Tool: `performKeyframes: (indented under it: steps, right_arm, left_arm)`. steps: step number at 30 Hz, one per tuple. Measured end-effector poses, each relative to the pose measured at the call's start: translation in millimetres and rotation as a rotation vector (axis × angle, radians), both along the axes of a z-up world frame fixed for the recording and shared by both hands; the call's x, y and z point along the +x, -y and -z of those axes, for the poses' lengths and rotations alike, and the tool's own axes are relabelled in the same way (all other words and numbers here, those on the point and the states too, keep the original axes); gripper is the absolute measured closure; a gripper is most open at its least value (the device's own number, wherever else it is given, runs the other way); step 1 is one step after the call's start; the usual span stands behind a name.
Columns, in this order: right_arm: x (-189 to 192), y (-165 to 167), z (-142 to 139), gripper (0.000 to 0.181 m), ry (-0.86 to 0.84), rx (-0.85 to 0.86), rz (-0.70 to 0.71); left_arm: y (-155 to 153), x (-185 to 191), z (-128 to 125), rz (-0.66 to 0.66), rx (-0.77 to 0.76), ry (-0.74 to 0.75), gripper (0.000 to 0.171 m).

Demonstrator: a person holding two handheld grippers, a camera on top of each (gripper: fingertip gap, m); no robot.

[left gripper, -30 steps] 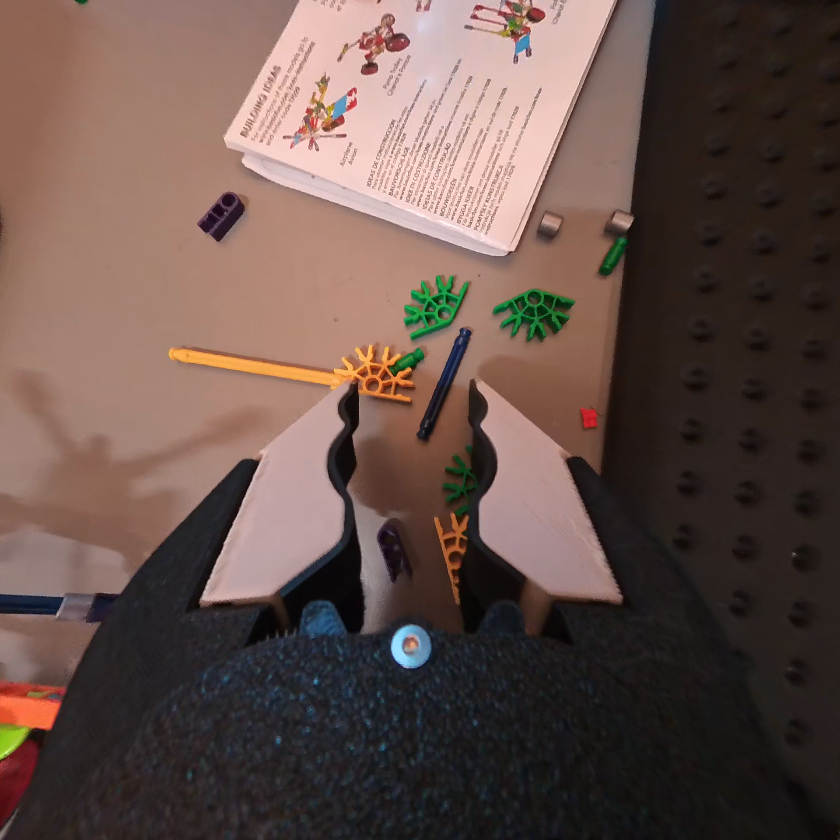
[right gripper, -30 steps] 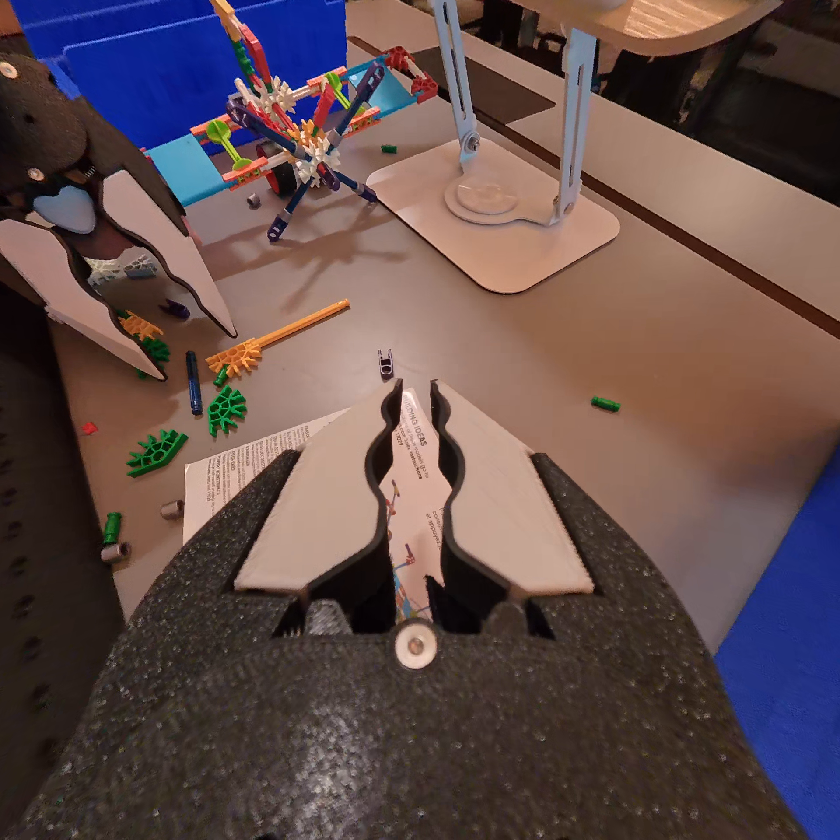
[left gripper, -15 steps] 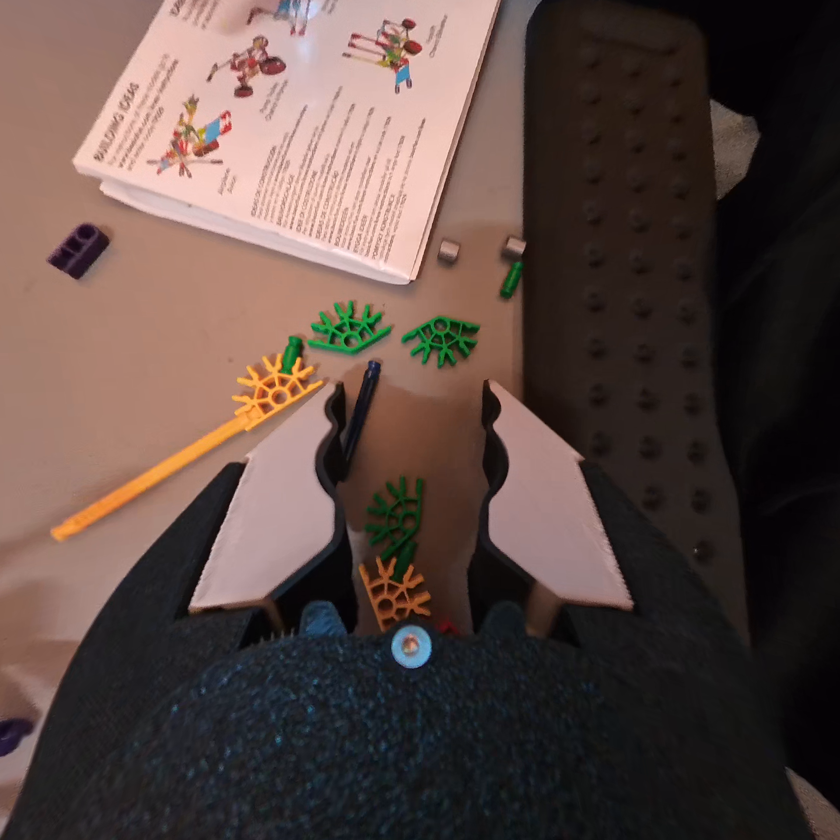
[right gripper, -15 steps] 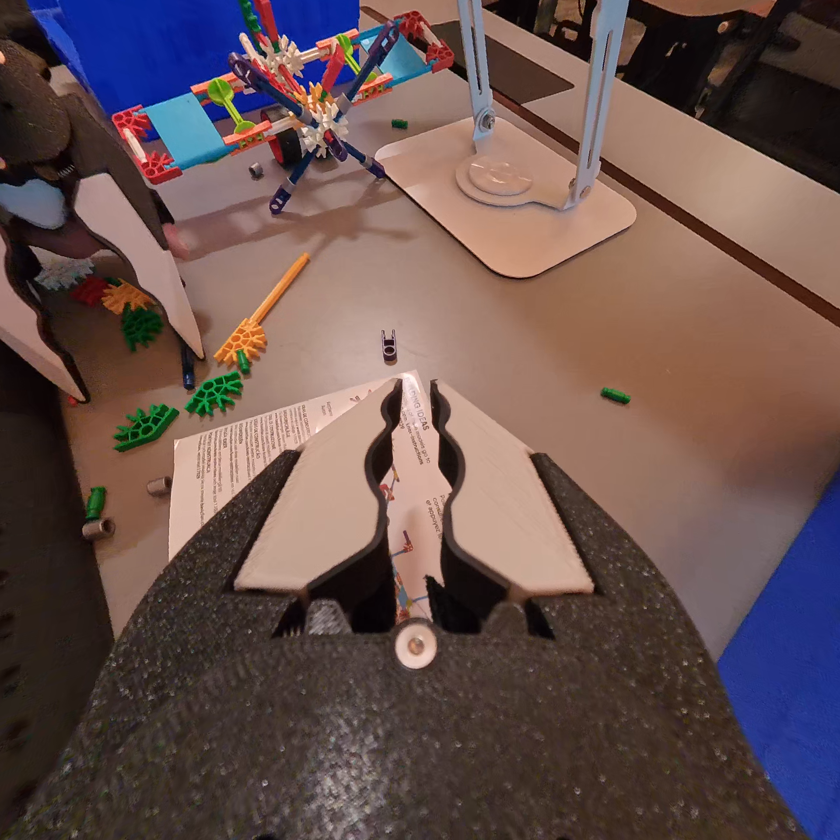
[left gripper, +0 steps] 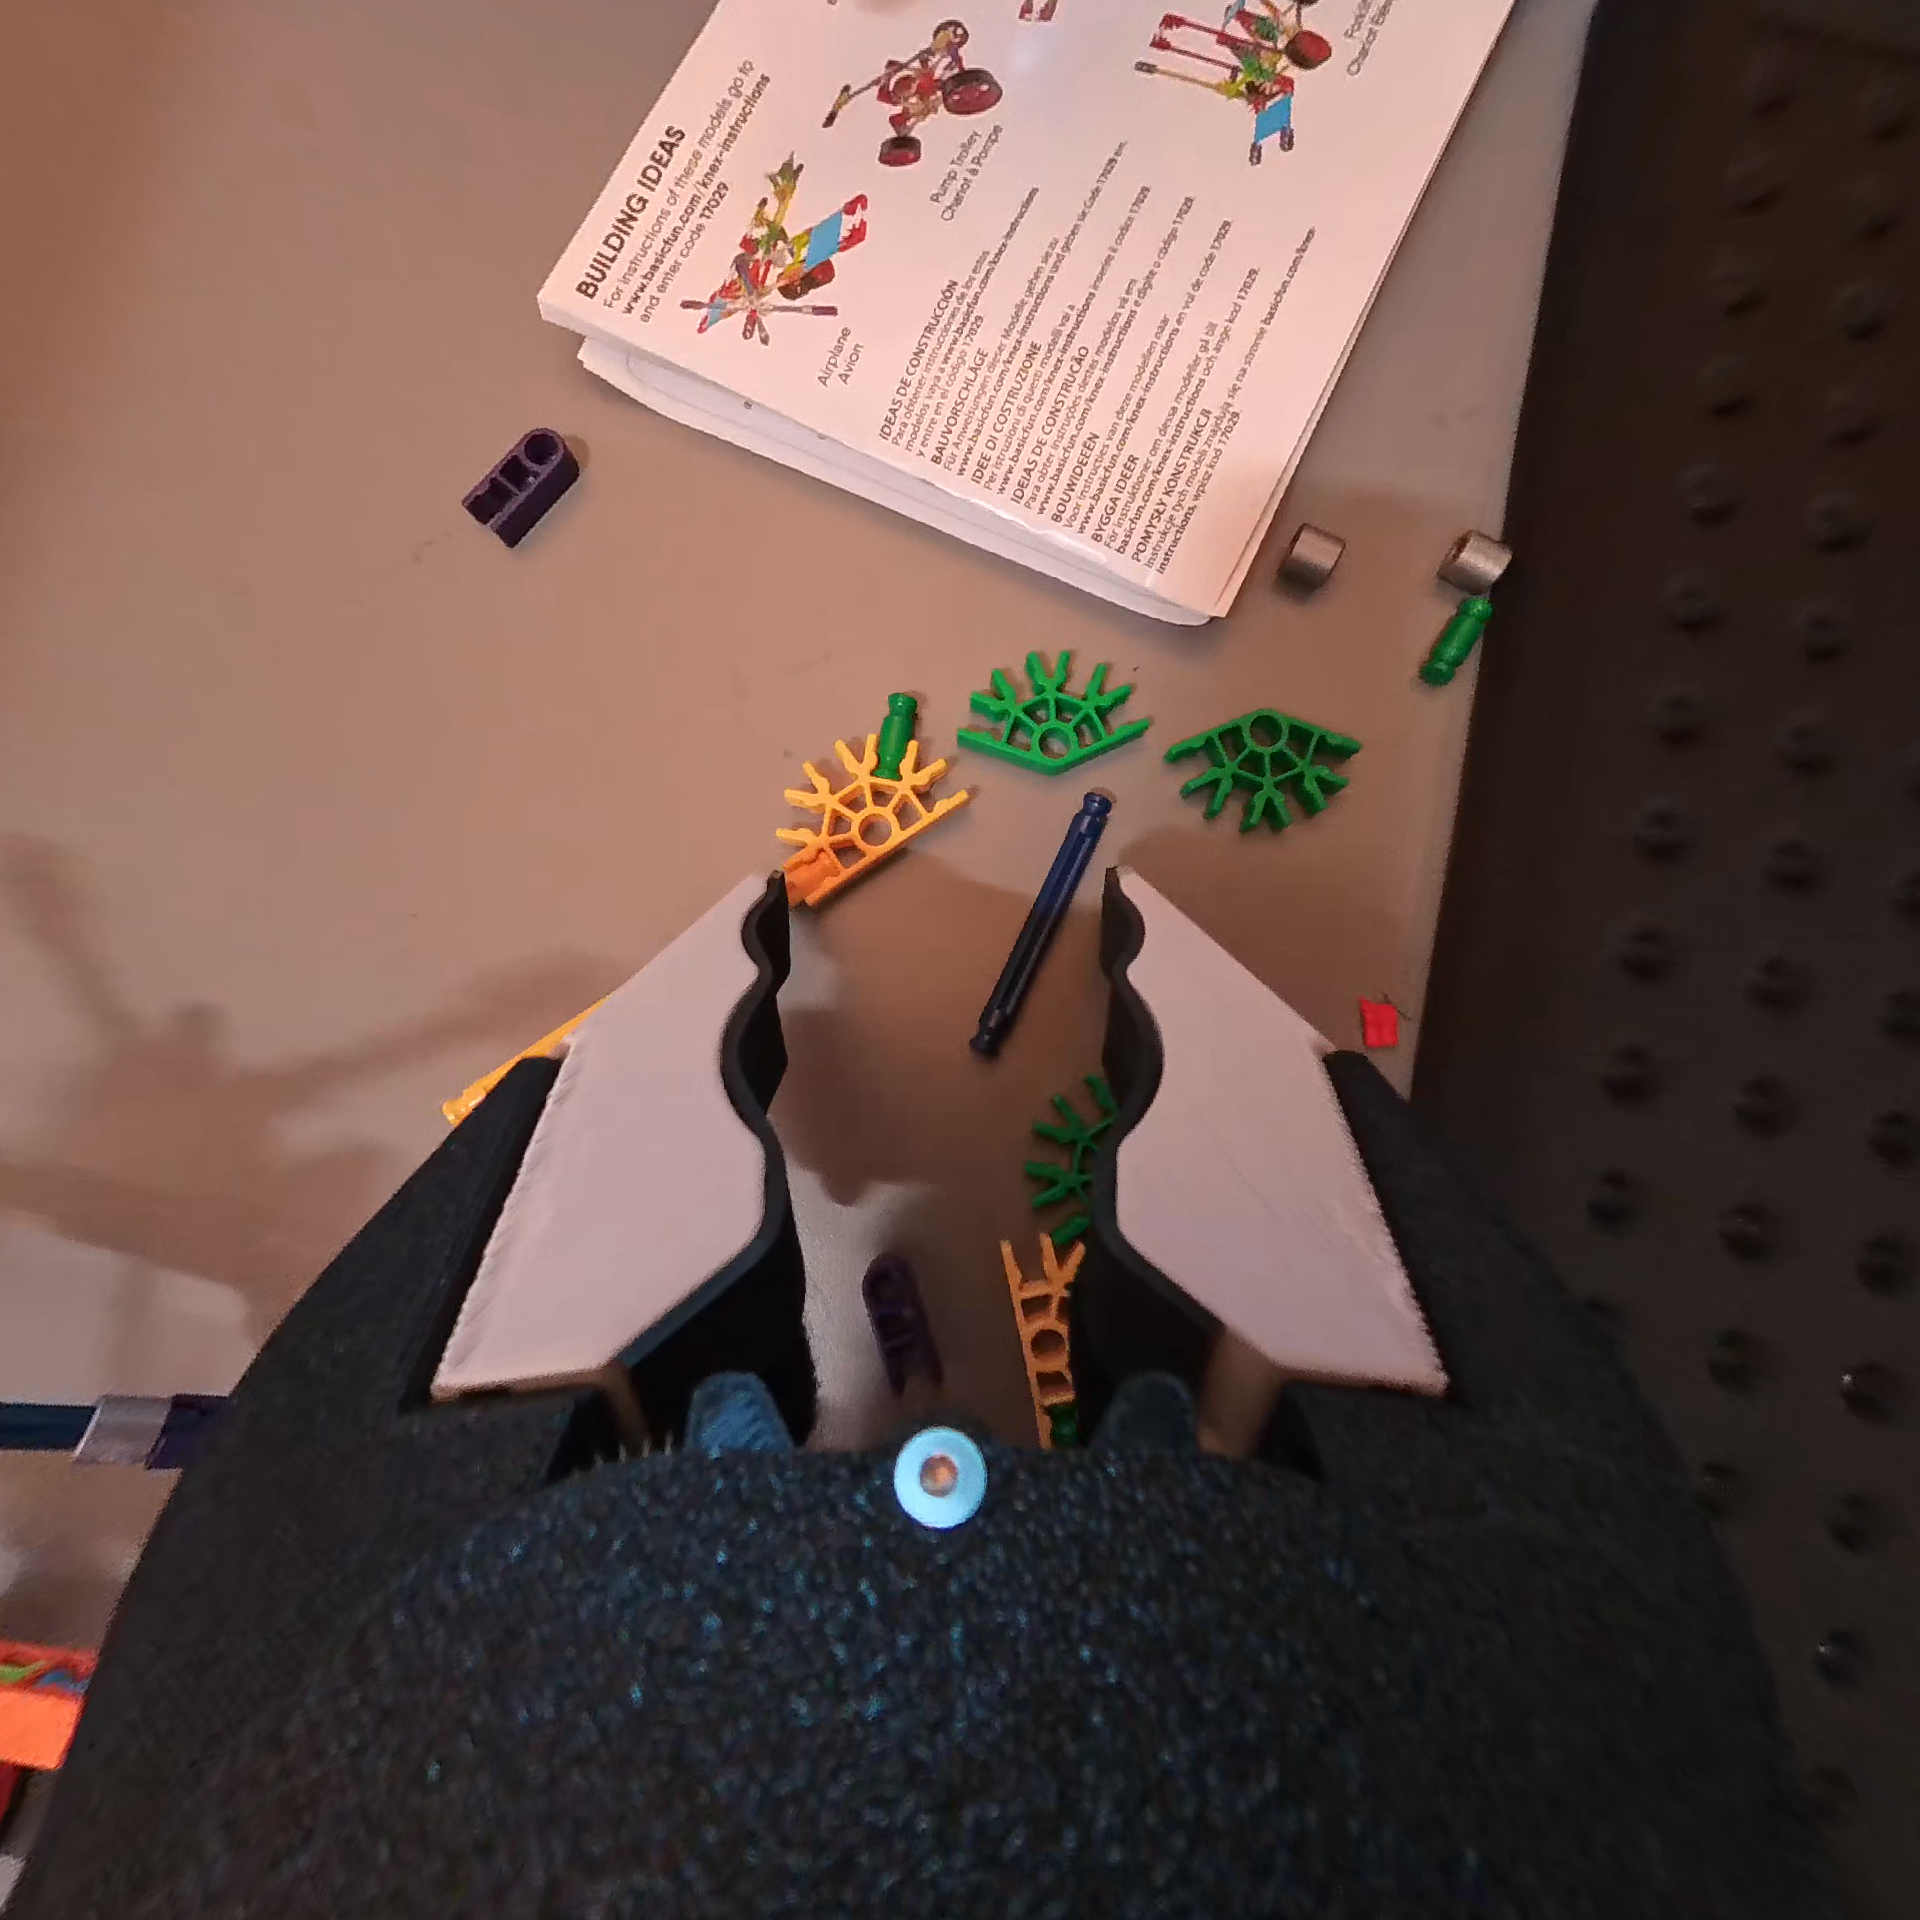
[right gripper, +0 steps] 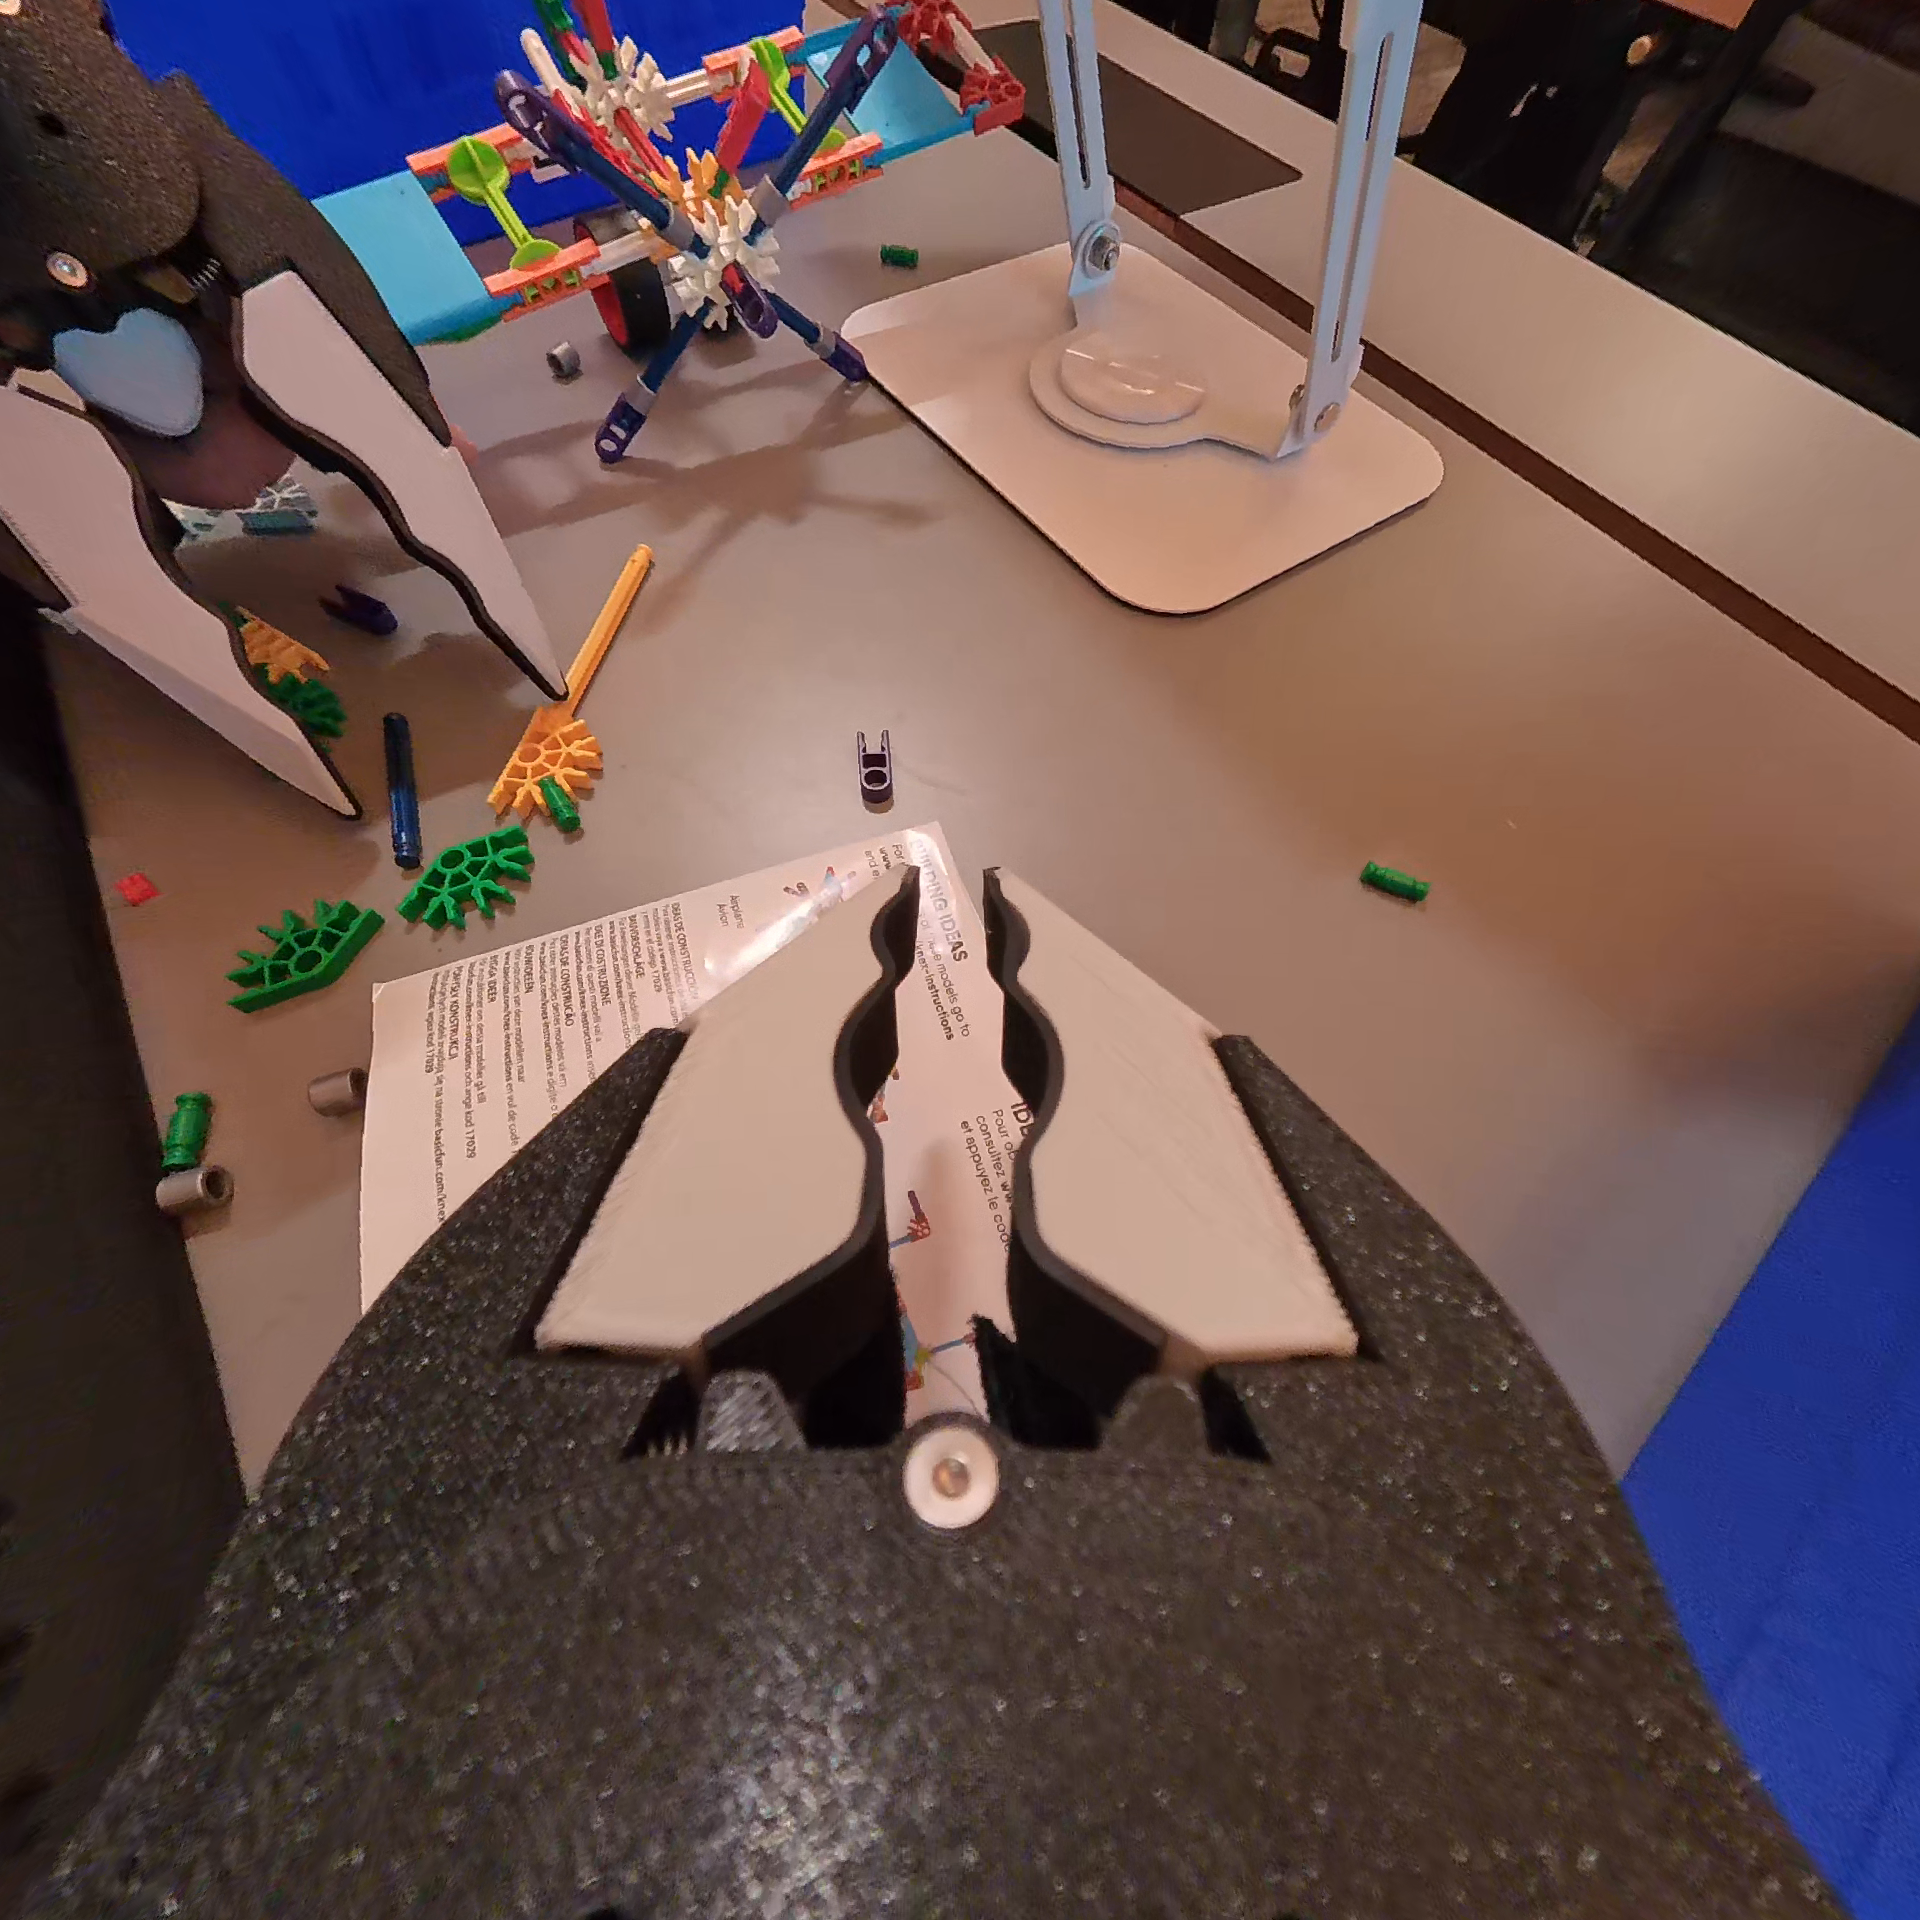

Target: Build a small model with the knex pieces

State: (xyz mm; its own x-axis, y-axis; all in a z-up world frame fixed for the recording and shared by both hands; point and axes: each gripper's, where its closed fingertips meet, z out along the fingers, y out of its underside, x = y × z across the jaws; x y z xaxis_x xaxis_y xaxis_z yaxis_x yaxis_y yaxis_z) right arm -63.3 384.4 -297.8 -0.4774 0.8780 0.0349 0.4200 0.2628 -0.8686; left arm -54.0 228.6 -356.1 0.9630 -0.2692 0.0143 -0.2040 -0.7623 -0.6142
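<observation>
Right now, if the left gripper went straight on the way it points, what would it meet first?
Probably the dark blue rod: it lies on the table between the open fingers of the left gripper, just off the centre line. Beyond it lie the green connectors, then the booklet. Height above the table is unclear.

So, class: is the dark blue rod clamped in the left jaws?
No: the dark blue rod lies loose on the table between the left gripper's open jaws.
</observation>
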Motion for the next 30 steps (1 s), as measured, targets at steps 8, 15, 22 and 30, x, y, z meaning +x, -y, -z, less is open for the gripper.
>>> performKeyframes:
  steps: [8, 15, 22, 30]
  right_arm:
    - [-0.9, -5.4, 1.5, 0.169, 0.002, 0.003, 0.022]
    - [0.1, -6.7, 2.8, 0.169, 0.003, 0.023, 0.024]
    - [1.6, -5.3, 2.5, 0.169, -0.001, 0.035, 0.017]
    - [3.0, -5.5, 0.0, 0.169, -0.012, 0.042, 0.017]
  left_arm:
    - [4.1, 3.4, -3.2, -0.046, -0.012, 0.035, 0.105]
    - [-1.1, -7.0, -7.6, -0.064, 0.009, 0.006, 0.107]
    - [-2.4, -19.8, -7.9, -0.114, 0.006, -0.035, 0.131]
    - [-1.2, -17.8, 2.8, -0.089, -0.064, -0.058, 0.144]
